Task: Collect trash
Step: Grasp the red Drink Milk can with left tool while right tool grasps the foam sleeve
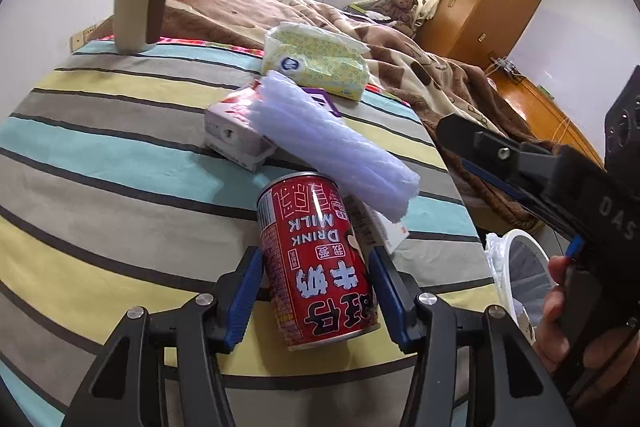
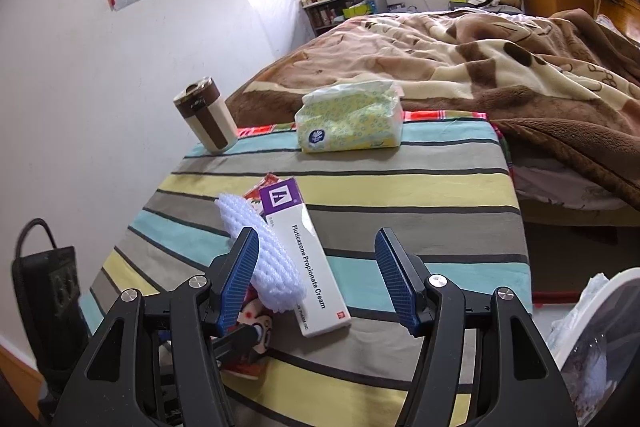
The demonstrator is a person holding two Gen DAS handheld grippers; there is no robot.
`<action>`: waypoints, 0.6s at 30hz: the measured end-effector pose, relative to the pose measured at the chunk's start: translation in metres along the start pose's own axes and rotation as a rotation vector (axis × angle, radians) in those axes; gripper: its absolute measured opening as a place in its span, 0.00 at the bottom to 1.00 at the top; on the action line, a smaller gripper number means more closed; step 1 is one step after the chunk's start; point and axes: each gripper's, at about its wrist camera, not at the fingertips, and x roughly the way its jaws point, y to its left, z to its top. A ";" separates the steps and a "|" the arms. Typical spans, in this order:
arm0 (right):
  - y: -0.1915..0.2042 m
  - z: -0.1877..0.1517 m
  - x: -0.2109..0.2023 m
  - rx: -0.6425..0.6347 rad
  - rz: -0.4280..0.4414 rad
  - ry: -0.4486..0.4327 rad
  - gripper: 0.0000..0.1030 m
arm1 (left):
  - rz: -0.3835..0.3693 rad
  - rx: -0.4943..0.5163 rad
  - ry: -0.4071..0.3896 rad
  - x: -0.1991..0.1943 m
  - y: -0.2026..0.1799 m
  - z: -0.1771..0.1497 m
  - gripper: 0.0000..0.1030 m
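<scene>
Right now the red milk drink can (image 1: pixel 320 263) lies on its side on the striped cloth (image 1: pixel 120 167), between the blue pads of the left gripper (image 1: pixel 316 291), whose jaws flank it without clearly pressing. Meanwhile the right gripper (image 2: pixel 316 279) hovers spread wide above the cream box (image 2: pixel 308 259) and white foam sleeve (image 2: pixel 264 259), gripping nothing

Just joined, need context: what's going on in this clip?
A person with two handheld grippers is clearing trash off a striped cloth. The left gripper brackets a lying red milk can, jaws not visibly clamped. The right gripper hovers open over the cream box and foam net. A lined bin waits at the table's edge.
</scene>
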 end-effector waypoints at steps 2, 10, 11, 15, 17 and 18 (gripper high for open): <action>0.002 0.000 0.002 -0.003 -0.007 0.005 0.60 | -0.007 -0.015 -0.003 -0.003 0.006 -0.001 0.53; 0.010 -0.008 0.016 -0.014 -0.010 0.041 0.60 | 0.062 -0.071 -0.039 -0.027 0.045 -0.007 0.53; 0.012 -0.010 0.018 -0.019 -0.005 0.047 0.60 | 0.079 -0.086 -0.047 -0.031 0.052 -0.006 0.53; 0.023 -0.015 0.026 -0.048 0.021 0.067 0.60 | 0.109 -0.104 -0.066 -0.039 0.069 -0.007 0.53; 0.030 -0.017 0.027 -0.080 0.031 0.068 0.60 | 0.132 -0.102 -0.075 -0.043 0.077 -0.006 0.53; 0.035 -0.019 0.027 -0.103 0.037 0.070 0.60 | 0.143 -0.104 -0.080 -0.045 0.081 -0.006 0.53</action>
